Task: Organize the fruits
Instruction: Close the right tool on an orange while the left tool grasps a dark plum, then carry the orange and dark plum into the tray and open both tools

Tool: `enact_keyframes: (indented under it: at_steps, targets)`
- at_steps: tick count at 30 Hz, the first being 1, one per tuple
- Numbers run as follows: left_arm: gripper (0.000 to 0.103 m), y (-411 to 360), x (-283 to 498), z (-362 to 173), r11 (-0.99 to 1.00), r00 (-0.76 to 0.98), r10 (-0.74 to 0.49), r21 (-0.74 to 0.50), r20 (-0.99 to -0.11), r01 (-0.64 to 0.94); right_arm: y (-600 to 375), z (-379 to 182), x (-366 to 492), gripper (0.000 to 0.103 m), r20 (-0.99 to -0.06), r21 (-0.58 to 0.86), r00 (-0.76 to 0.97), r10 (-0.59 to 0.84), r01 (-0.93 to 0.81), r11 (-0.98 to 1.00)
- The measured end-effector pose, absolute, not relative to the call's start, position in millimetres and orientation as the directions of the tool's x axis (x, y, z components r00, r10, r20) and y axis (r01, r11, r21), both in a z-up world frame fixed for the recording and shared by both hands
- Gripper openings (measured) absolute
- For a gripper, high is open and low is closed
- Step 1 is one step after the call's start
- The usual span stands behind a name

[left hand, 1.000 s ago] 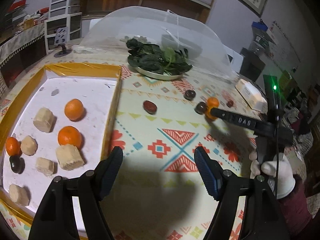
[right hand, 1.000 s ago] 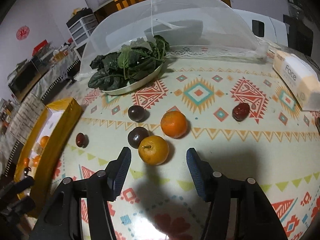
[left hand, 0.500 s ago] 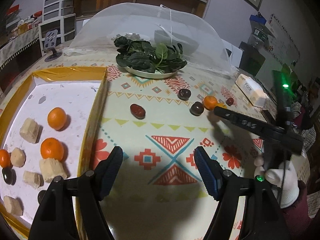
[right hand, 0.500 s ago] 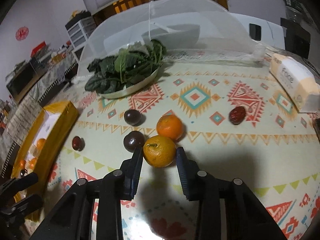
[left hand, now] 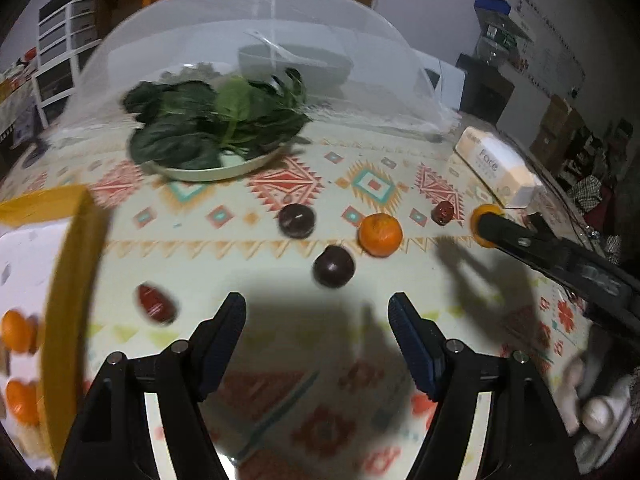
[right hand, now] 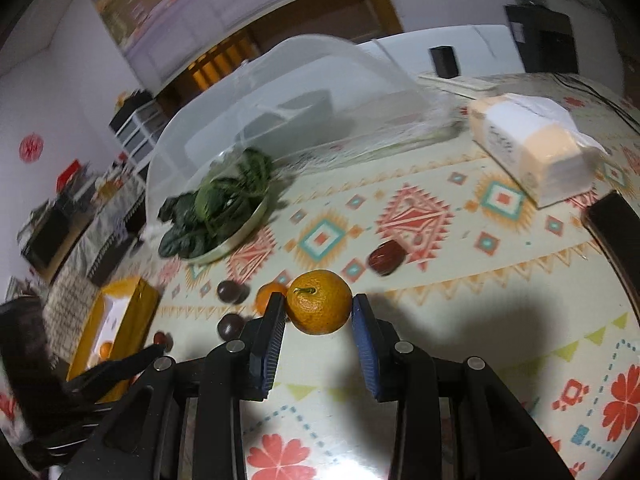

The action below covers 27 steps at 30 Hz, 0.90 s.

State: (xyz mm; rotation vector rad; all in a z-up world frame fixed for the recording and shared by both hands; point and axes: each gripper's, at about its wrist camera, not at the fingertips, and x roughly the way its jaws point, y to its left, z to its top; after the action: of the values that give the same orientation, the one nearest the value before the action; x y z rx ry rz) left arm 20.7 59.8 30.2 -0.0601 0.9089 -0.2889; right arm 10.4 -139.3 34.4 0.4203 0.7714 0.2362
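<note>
My right gripper (right hand: 318,312) is shut on a tangerine (right hand: 319,301) and holds it above the patterned tablecloth; it also shows in the left wrist view (left hand: 485,216). My left gripper (left hand: 318,320) is open and empty, just short of a dark plum (left hand: 333,266). On the cloth lie a second tangerine (left hand: 379,234), another plum (left hand: 297,220), and two red dates (left hand: 155,305) (left hand: 443,213). The yellow-rimmed tray (left hand: 68,280) at the left holds more tangerines (left hand: 16,330).
A plate of leafy greens (left hand: 216,128) stands at the back under the edge of a mesh food cover (left hand: 256,52). A tissue pack (left hand: 496,168) lies at the right. A dark object (right hand: 616,224) sits at the right table edge.
My right gripper closed on the tangerine and lifted it off the cloth. My left gripper moved right, away from the tray, toward the loose fruit.
</note>
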Motion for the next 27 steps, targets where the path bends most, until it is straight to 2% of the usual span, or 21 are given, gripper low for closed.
enact_keyframes:
  at_steps: [7, 8, 9, 10, 11, 12, 18, 27]
  targets:
    - [0.072, 34.2, 50.3, 15.7, 0.96, 0.586, -0.26, -0.14, -0.768, 0.242, -145.1, 31.6, 14.8, 0.037, -0.621, 0.478, 0.688, 0.375, -0.047, 0.877]
    - [0.063, 31.6, 52.3, 13.4, 0.962, 0.584, -0.251, -0.131, -0.772, 0.241, -144.1, 31.8, 14.8, 0.037, -0.621, 0.477, 0.688, 0.376, -0.049, 0.877]
    - [0.048, 29.7, 53.5, 11.2, 0.963, 0.58, -0.245, -0.124, -0.777, 0.24, -143.6, 31.7, 14.7, 0.037, -0.621, 0.478, 0.686, 0.379, -0.052, 0.877]
    - [0.043, 28.5, 53.2, 11.7, 0.966, 0.59, -0.229, -0.107, -0.774, 0.235, -142.7, 31.6, 15.2, 0.037, -0.621, 0.479, 0.685, 0.382, -0.055, 0.876]
    - [0.031, 28.0, 52.8, 11.8, 0.966, 0.589, -0.23, -0.107, -0.775, 0.236, -142.9, 31.4, 15.2, 0.037, -0.621, 0.478, 0.685, 0.382, -0.056, 0.877]
    - [0.026, 28.5, 52.0, 12.5, 0.969, 0.597, -0.217, -0.095, -0.772, 0.229, -142.2, 31.3, 15.4, 0.037, -0.622, 0.475, 0.685, 0.379, -0.055, 0.878]
    - [0.025, 45.8, 44.9, 18.9, 0.968, 0.602, -0.248, -0.164, -0.759, 0.192, -138.7, 29.0, 16.0, 0.037, -0.628, 0.462, 0.682, 0.374, -0.059, 0.885]
    - [0.025, 100.9, -13.6, 60.7, 0.949, 0.671, -0.304, -0.276, -0.677, 0.151, -116.6, 26.4, 12.4, 0.037, -0.632, 0.406, 0.68, 0.371, -0.117, 0.906]
